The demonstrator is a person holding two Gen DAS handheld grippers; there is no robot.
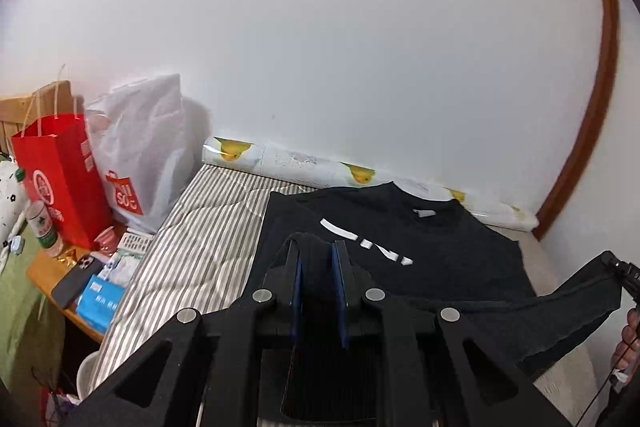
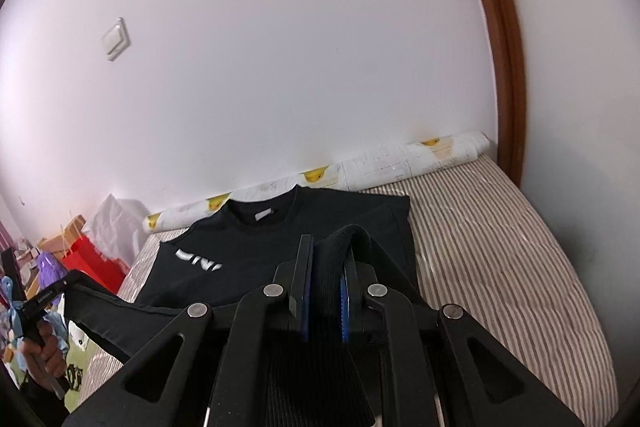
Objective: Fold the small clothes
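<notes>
A black T-shirt with white lettering lies on a striped bed, collar toward the wall, sides folded in. My left gripper is shut on the shirt's ribbed bottom hem and holds it raised above the bed. My right gripper is shut on the other hem corner, also lifted. The hem stretches between them. The shirt also shows in the right wrist view. The right gripper shows at the right edge of the left wrist view, the left gripper at the left edge of the right wrist view.
The striped mattress meets a white wall, with a rolled duck-print mat along it. A red paper bag, a white shopping bag, a bottle and a phone crowd a wooden side table on the left. A brown door frame stands at the right.
</notes>
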